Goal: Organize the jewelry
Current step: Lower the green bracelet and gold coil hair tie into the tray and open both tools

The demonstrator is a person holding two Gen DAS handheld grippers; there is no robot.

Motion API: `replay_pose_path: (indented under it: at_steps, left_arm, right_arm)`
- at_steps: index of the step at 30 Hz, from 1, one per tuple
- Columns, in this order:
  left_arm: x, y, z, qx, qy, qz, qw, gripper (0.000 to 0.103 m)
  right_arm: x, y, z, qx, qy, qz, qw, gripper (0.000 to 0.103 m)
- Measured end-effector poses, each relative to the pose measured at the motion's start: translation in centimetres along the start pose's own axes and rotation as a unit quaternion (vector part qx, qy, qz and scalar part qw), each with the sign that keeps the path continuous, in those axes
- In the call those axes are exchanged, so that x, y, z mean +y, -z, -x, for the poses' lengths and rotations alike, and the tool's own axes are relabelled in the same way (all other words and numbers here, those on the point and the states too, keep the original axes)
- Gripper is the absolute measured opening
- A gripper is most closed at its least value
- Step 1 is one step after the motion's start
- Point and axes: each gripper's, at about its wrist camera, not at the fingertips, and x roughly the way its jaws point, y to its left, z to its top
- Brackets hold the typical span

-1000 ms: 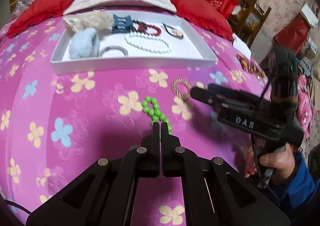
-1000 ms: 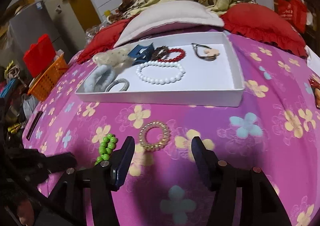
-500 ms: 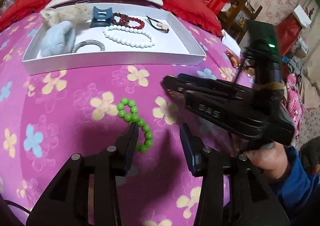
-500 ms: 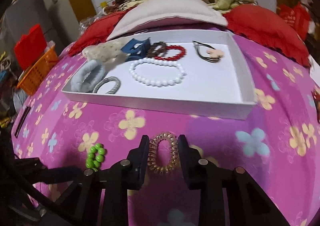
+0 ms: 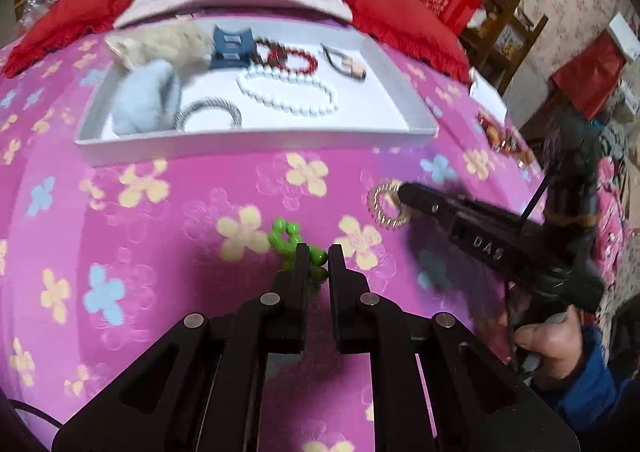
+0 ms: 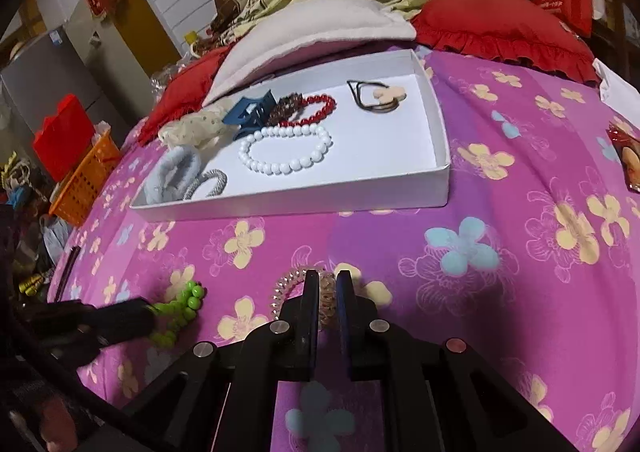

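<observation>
Both jaws just closed: left gripper (image 5: 318, 262) pinches green beads (image 5: 294, 242), right gripper (image 6: 328, 294) pinches coil tie (image 6: 296, 288); both light and floppy, so grip across the strand.

Soft, even indoor light falls on the pink flowered bedspread (image 5: 168, 252), with only faint shadows. The left wrist view is smeared by motion blur, worst on the white tray (image 5: 256, 140). The right wrist view is sharper. Fisheye distortion bulges both pictures, and the corners go black.

One white tray (image 6: 436, 144), two hand-held grippers, three bead bracelets, two red cushions, one blue claw clip (image 6: 250, 114)
</observation>
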Motion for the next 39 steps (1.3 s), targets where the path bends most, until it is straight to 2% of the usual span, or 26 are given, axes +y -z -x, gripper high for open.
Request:
replay_pose_path:
  at_steps: [3,7,9,13,19,20,21,22,23,24,27,31,39]
  left_arm:
    - [0.1,-0.7,1.9,-0.02,0.008,0.003,0.9998,0.008]
    - [0.0,-1.2,3.6,-0.045,-0.006,-0.005,0.999,0.008]
    - [0.0,-1.0,3.4,-0.045,-0.025,-0.013,0.9986,0.008]
    - [0.7,0.2,2.3,-0.024,-0.026,-0.009,0.9993,0.008]
    - [1.3,0.9,3.8,-0.035,-0.022,0.005,0.9991,0.008]
    - [1.5,1.0,4.1,-0.038,-0.021,0.008,0.999,0.008]
    - [1.5,1.0,4.4,-0.039,-0.021,0.01,0.9989,0.008]
    - [1.5,1.0,4.5,-0.041,-0.021,0.011,0.9989,0.008]
    - [1.5,1.1,4.7,-0.042,-0.022,0.011,0.9988,0.008]
    - [1.4,1.1,4.9,-0.044,-0.023,0.01,0.9987,0.008]
    - [1.3,1.1,5.3,-0.047,-0.021,0.007,0.9987,0.008]
    - [1.1,0.4,6.2,-0.055,-0.009,0.006,0.9984,0.008]
    - [-0.1,-3.7,6.9,-0.062,0.026,-0.002,0.9977,0.008]
  right_arm:
    - [0.0,-0.5,0.9,-0.01,-0.006,-0.002,1.0,0.008]
    - [0.4,-0.4,1.3,-0.008,-0.015,0.018,1.0,0.01]
    - [1.0,0.2,1.1,-0.003,-0.001,0.034,0.999,0.036]
    - [1.1,1.0,0.2,0.011,0.01,0.041,0.999,0.037]
    - [2.1,0.7,-1.3,0.019,0.028,0.069,0.997,0.038]
    - [2.3,0.5,-1.6,0.022,0.026,0.067,0.997,0.037]
    - [2.4,0.2,-1.8,0.026,0.02,0.06,0.998,0.028]
    - [2.4,0.1,-1.9,0.03,0.011,0.054,0.998,0.025]
    - [2.6,0.2,-2.1,0.035,0.008,0.054,0.998,0.011]
    - [2.9,0.3,-2.2,0.036,0.011,0.059,0.998,0.009]
    - [3.3,0.9,-1.7,0.036,-0.003,0.061,0.997,0.008]
    - [3.2,0.8,-0.3,0.014,-0.014,0.047,0.999,0.008]
    - [2.1,-3.8,2.3,-0.041,-0.016,0.018,0.999,0.008]
